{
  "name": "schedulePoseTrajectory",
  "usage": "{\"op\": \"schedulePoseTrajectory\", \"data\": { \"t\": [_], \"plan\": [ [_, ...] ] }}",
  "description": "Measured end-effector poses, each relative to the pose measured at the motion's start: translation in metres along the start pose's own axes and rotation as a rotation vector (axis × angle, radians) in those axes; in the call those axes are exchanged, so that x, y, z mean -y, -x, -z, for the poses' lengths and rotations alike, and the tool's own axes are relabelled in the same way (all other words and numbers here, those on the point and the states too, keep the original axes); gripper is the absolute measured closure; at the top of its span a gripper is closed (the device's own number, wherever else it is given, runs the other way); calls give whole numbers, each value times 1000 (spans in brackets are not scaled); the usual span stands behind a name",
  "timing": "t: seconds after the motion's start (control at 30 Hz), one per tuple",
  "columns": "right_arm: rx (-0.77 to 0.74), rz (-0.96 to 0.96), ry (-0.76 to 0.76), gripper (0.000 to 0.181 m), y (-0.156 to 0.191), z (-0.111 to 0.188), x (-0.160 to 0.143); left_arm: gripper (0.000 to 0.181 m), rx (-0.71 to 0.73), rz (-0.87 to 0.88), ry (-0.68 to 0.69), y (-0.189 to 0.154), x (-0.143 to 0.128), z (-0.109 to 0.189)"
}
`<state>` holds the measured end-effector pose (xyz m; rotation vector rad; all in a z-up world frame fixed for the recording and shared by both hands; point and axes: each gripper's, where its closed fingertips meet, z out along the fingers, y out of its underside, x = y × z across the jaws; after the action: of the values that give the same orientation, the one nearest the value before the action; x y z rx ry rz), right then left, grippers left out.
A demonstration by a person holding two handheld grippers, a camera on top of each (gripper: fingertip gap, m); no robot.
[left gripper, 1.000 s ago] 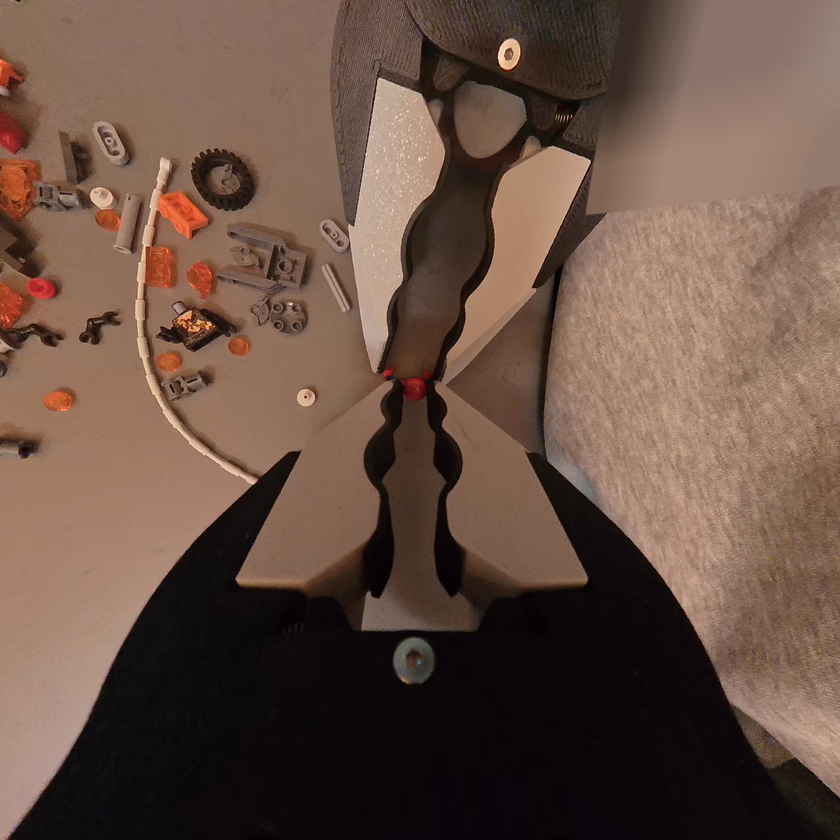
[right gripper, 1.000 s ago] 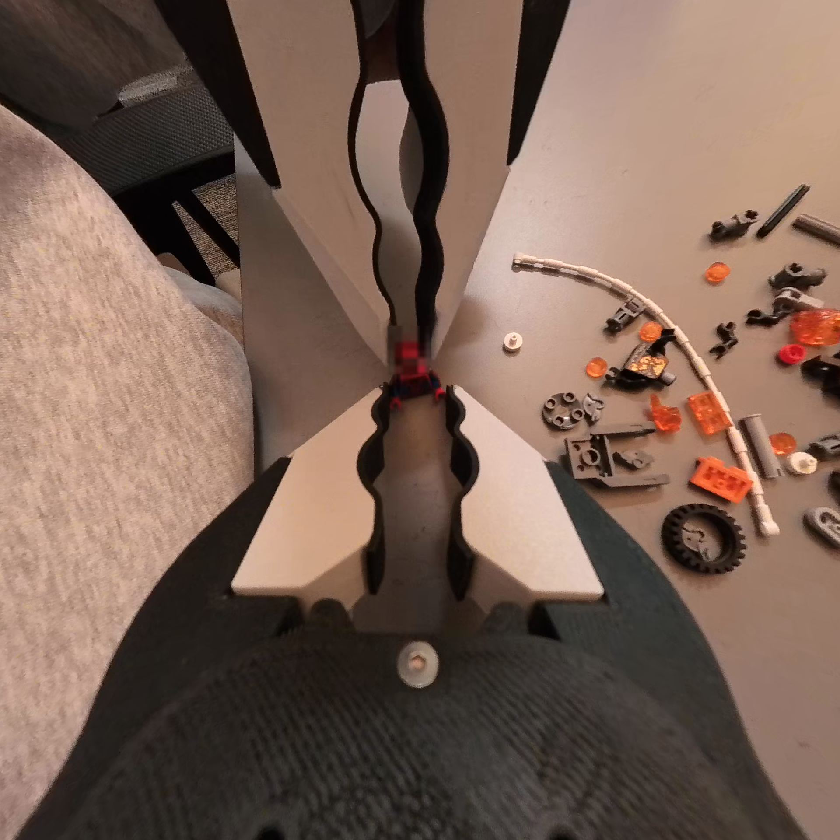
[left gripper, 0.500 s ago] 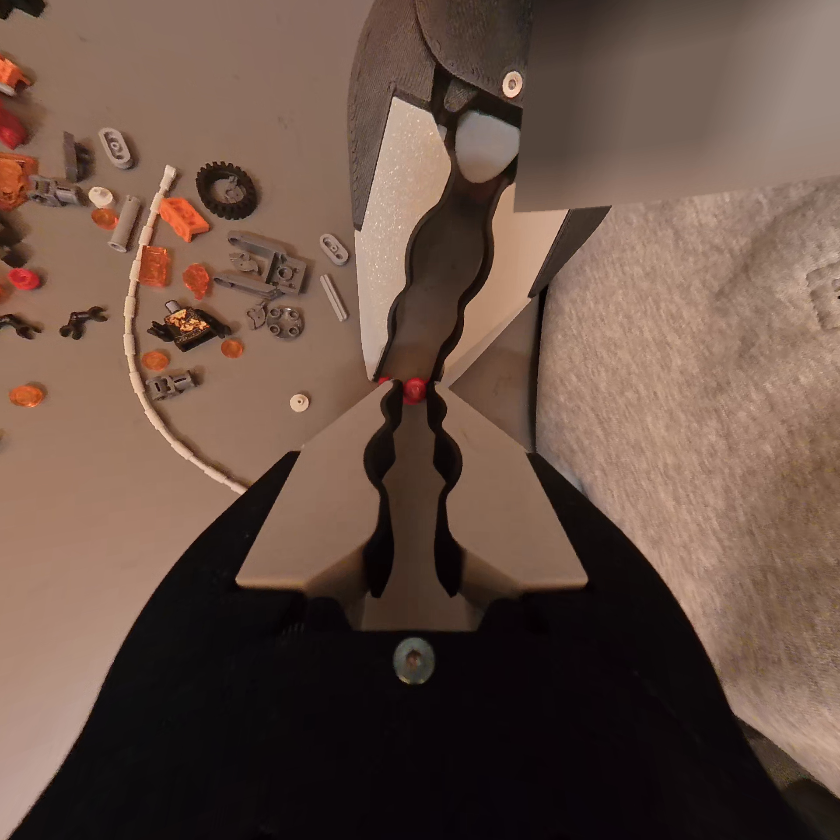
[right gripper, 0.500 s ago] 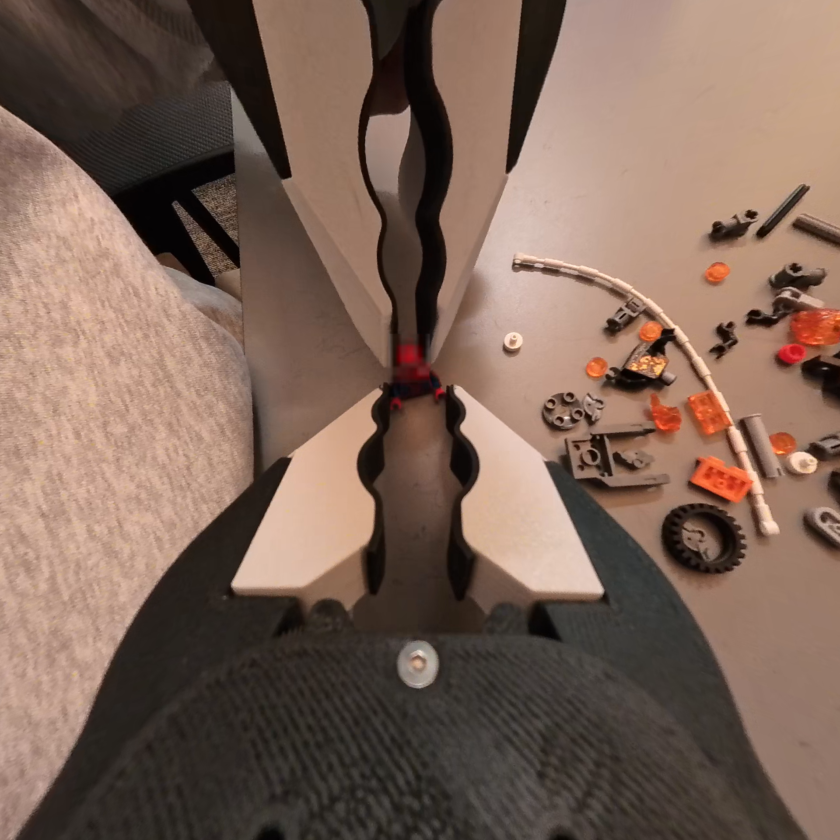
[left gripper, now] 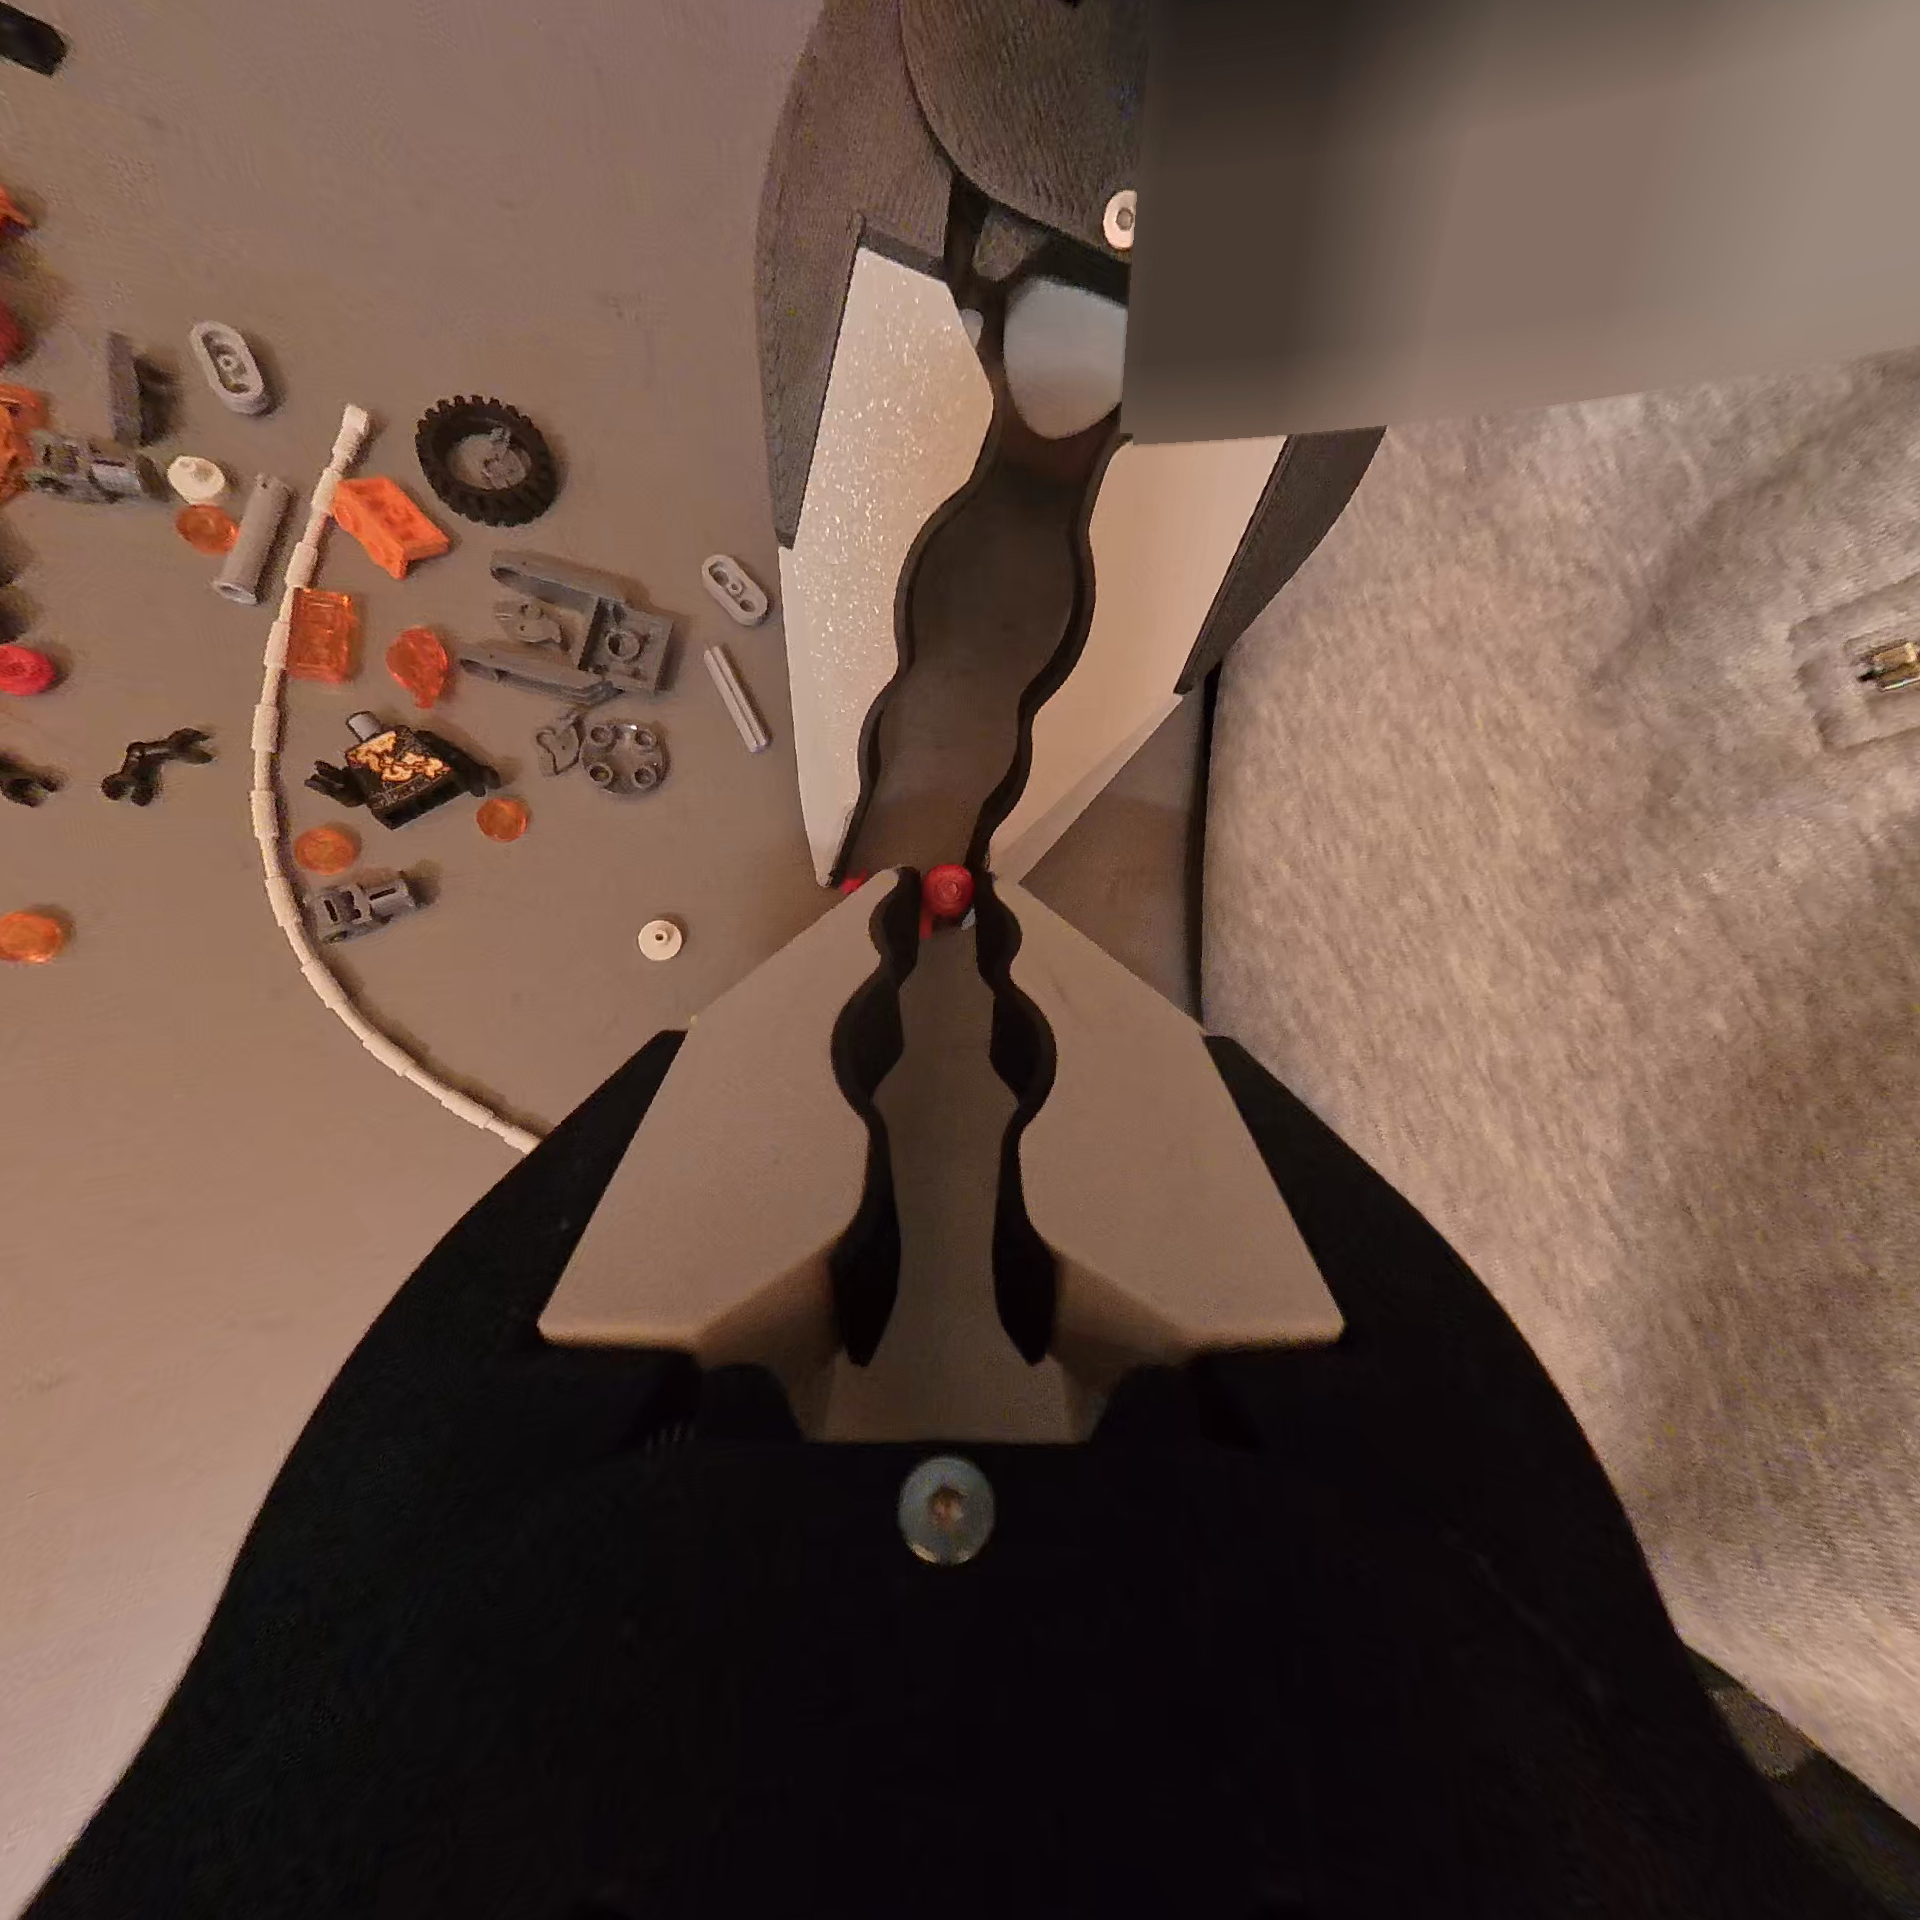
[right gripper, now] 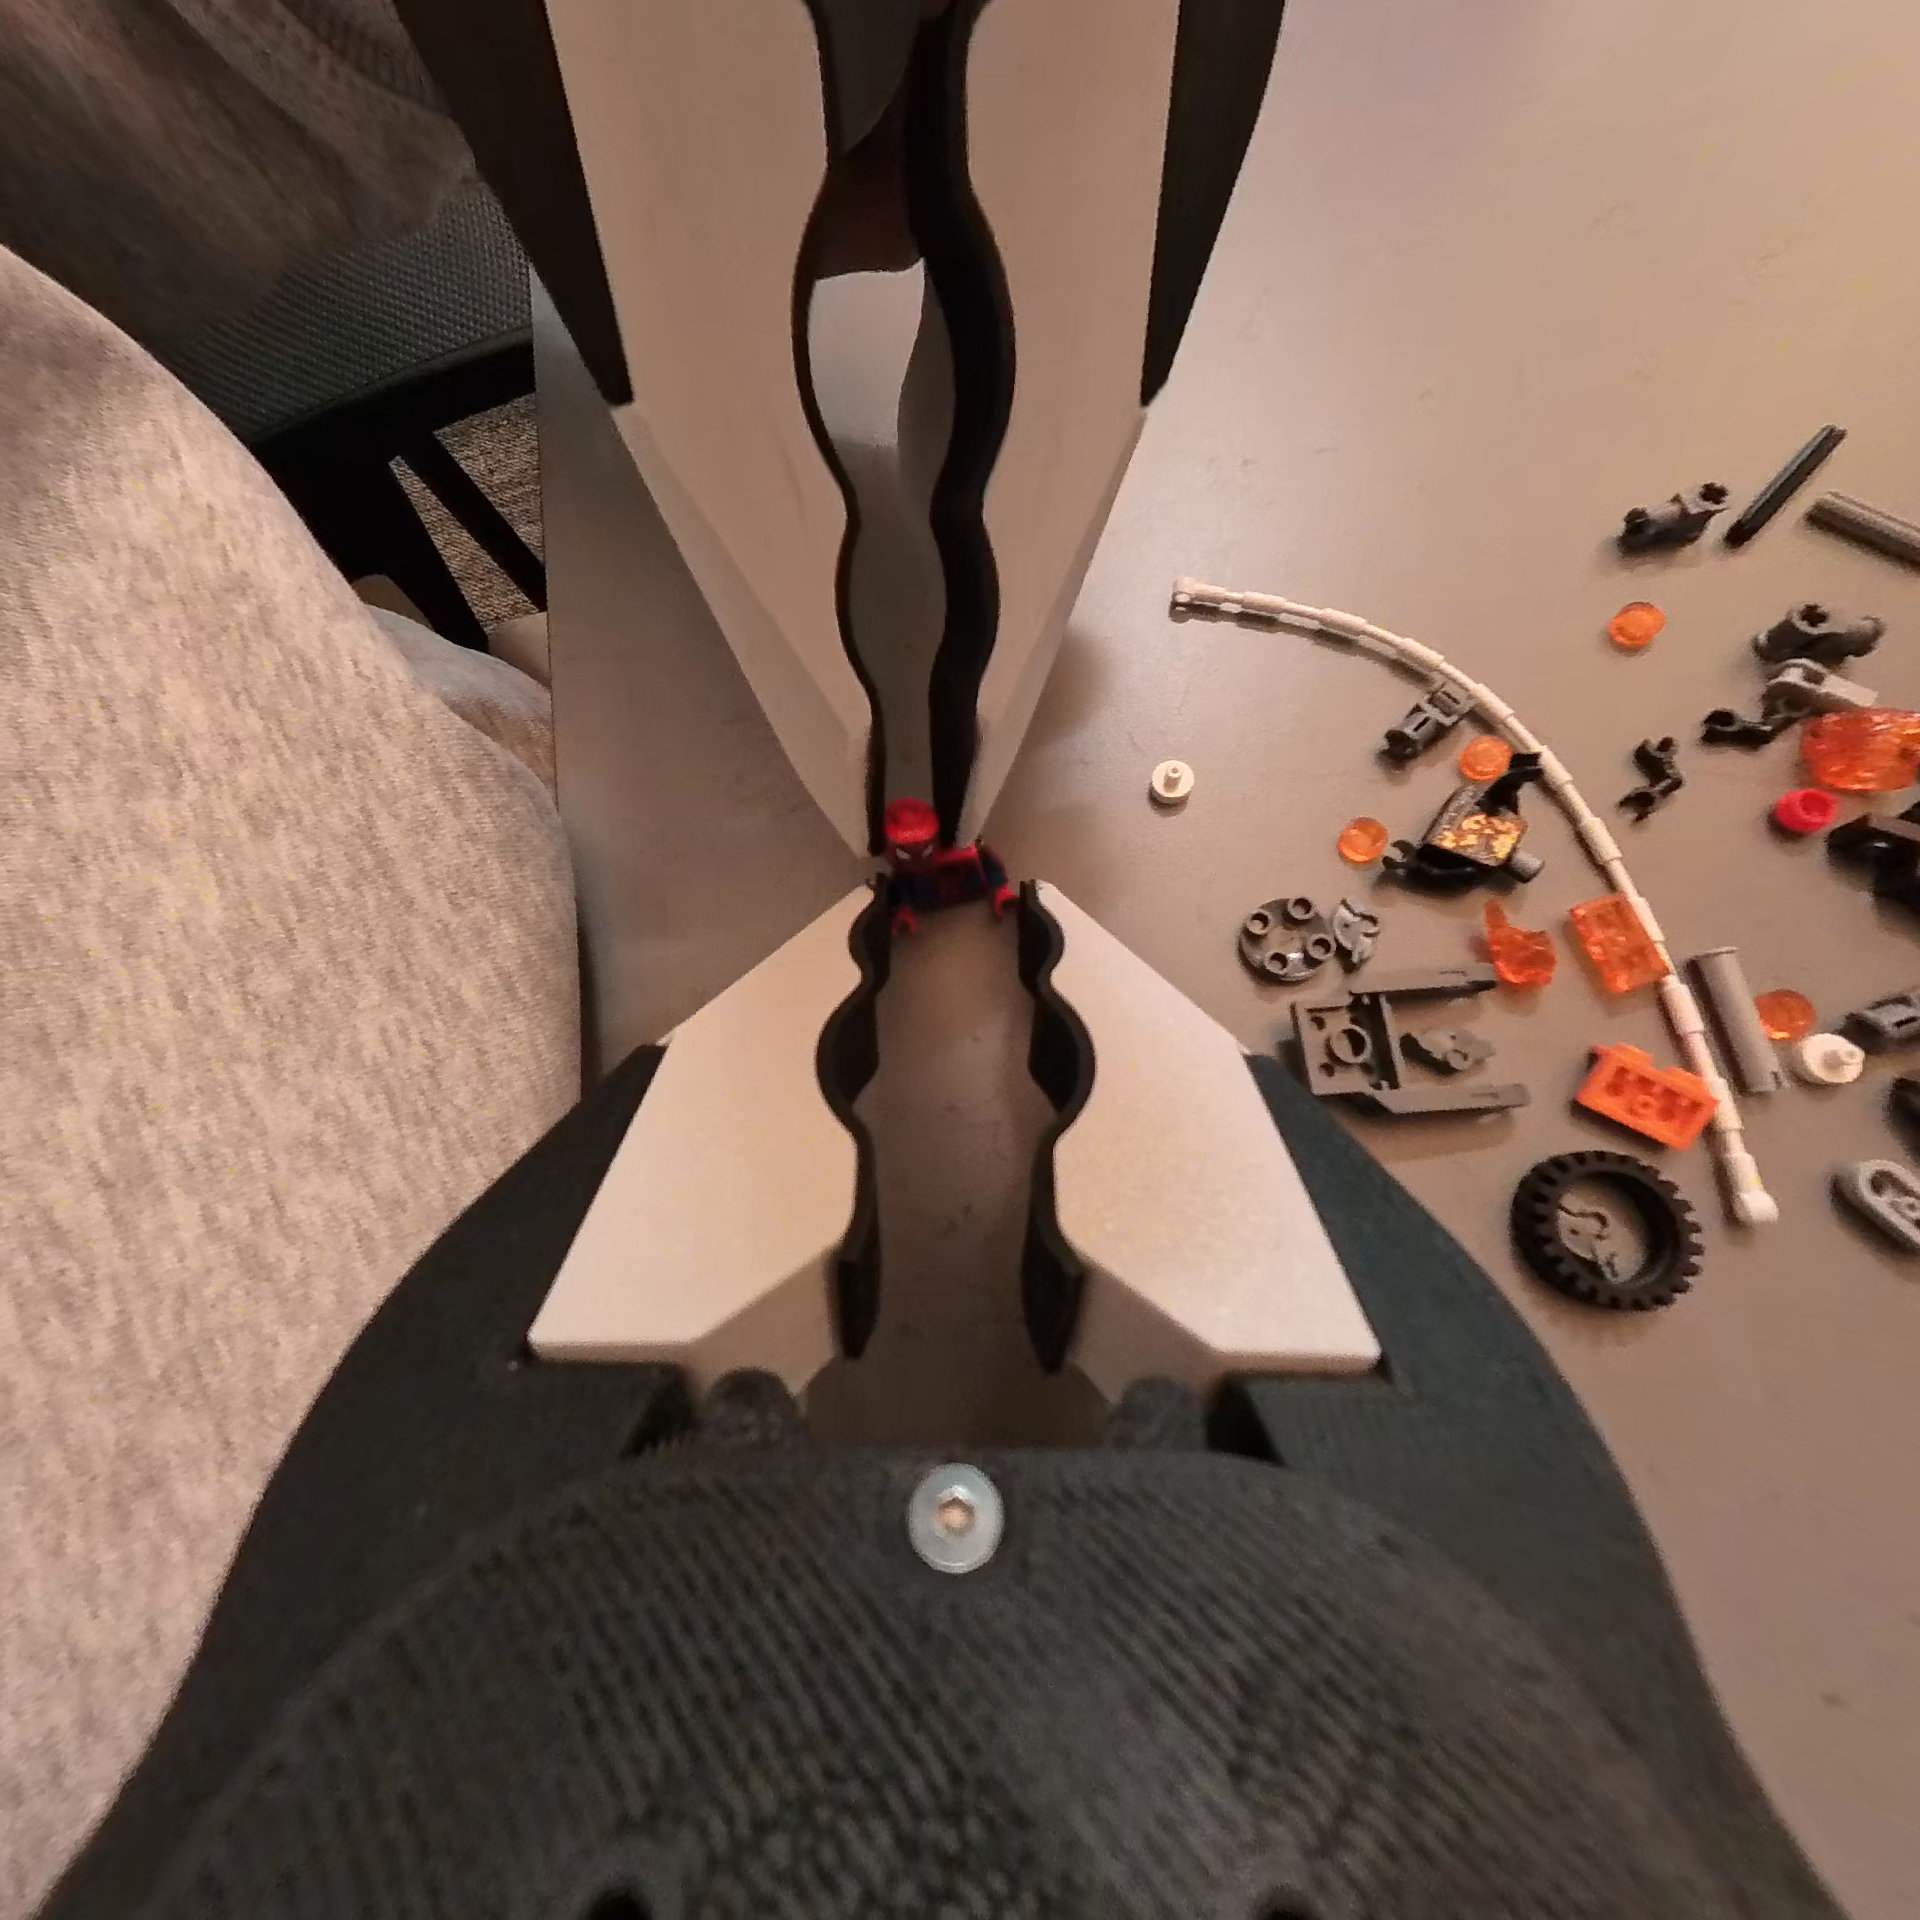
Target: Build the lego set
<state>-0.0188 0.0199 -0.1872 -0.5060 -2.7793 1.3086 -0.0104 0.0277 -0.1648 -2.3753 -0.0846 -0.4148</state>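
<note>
A small red and blue minifigure [right gripper: 940,883] hangs between my two grippers, which meet tip to tip above the table edge. My right gripper [right gripper: 948,909] is shut on its blue and red torso. My left gripper [left gripper: 940,909] comes from the opposite side and is shut on its red head [left gripper: 948,888], which also shows in the right wrist view [right gripper: 912,826]. The legs are hidden, if there are any.
Loose parts lie on the brown table [left gripper: 416,156]: a black tyre [left gripper: 484,458], a white segmented chain [left gripper: 272,748], an orange plate [left gripper: 390,525], a black torso with orange print [left gripper: 400,774], and grey plates. A grey sweater [left gripper: 1558,935] is close beside the grippers.
Both grippers stay tip to tip on the minifigure. The left gripper has shifted slightly, and the head now sits a little to the left of the torso in the right wrist view.
</note>
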Motion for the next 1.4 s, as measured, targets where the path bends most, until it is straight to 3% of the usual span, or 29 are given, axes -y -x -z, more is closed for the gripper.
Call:
{"op": "schedulePoseTrajectory", "data": {
  "t": [0.97,1.4],
  "plan": [
    [1,-1,0,158,-1,1,0,173,29,25,-26,8,-5,3],
    [-1,1,1,158,-2,1,1,172,-35,70,-83,7,-5,3]
  ]
}}
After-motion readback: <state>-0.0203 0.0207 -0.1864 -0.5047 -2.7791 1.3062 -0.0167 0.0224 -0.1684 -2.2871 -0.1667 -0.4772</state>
